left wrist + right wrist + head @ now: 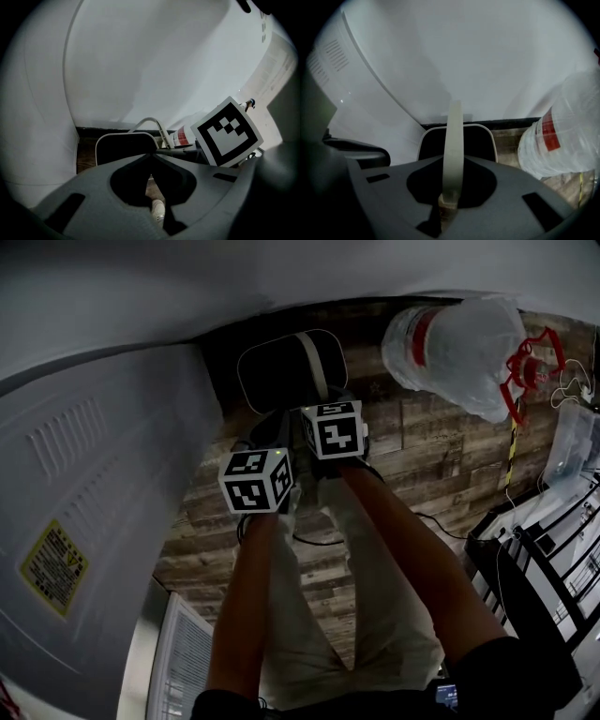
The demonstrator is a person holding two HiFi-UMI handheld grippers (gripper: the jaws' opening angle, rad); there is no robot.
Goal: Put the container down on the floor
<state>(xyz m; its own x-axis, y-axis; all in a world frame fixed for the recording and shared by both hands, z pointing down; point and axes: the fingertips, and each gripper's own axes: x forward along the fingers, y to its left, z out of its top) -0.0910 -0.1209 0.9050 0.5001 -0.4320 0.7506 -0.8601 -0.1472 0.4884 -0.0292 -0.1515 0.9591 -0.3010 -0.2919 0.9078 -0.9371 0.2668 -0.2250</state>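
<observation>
Right gripper pinches container handle — head view hides that.

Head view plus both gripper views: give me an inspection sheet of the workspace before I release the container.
Surface: wood-plank floor.
Job's things: dark container beside the white appliance; cannot tell if it touches the floor.
Clutter: large water bottle; red wire frame next to it.
Grippers: right hand-held gripper shut on the container's handle; left hand-held gripper shut, empty.
Cables: black cable on the floor, right side.
Surroundings: dark rack at right.
</observation>
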